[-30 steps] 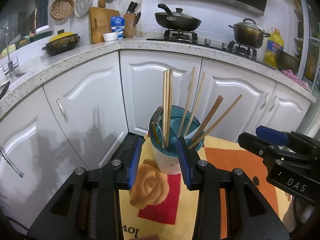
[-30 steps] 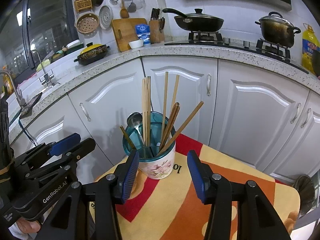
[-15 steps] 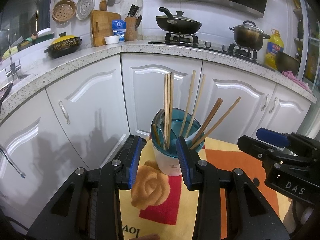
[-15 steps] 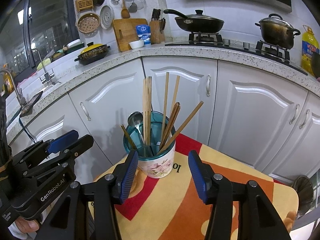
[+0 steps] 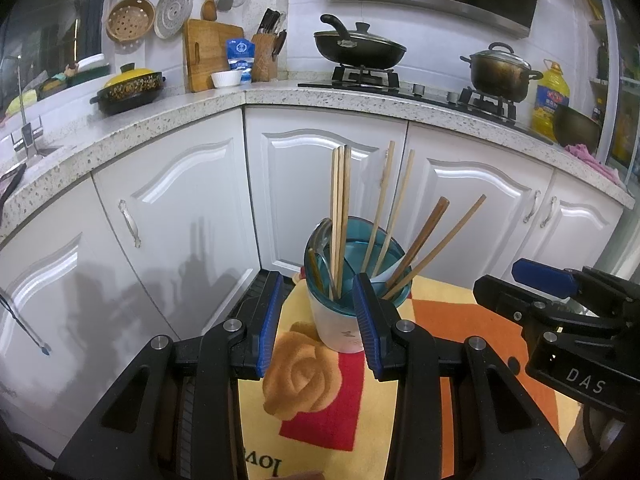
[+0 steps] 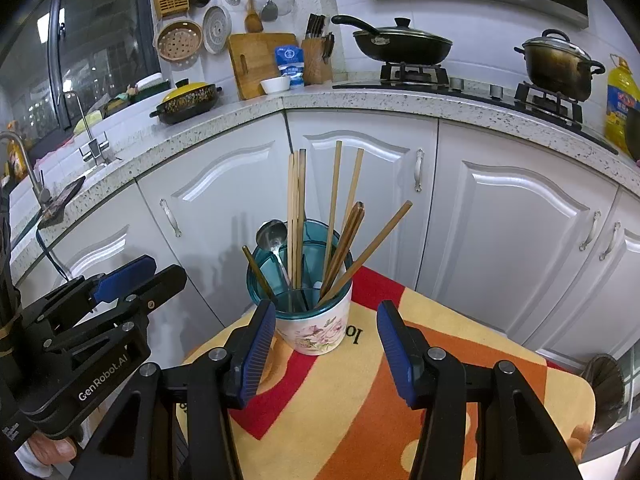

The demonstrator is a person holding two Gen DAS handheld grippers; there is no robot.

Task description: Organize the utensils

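Observation:
A white floral utensil holder with a teal rim stands on a small table with a yellow, orange and red cloth. It holds several wooden chopsticks and a metal spoon. My left gripper is open and empty, just in front of the holder. My right gripper is open and empty, also just short of the holder. Each gripper shows in the other's view, the right one to the right and the left one to the left.
White kitchen cabinets stand close behind the table under a speckled counter. On the counter are a pan, a pot, an oil bottle, a knife block and a cutting board. The cloth covers the table.
Both grippers have risen or tilted slightly, so the holder sits a little lower in view. Both stay open and empty.

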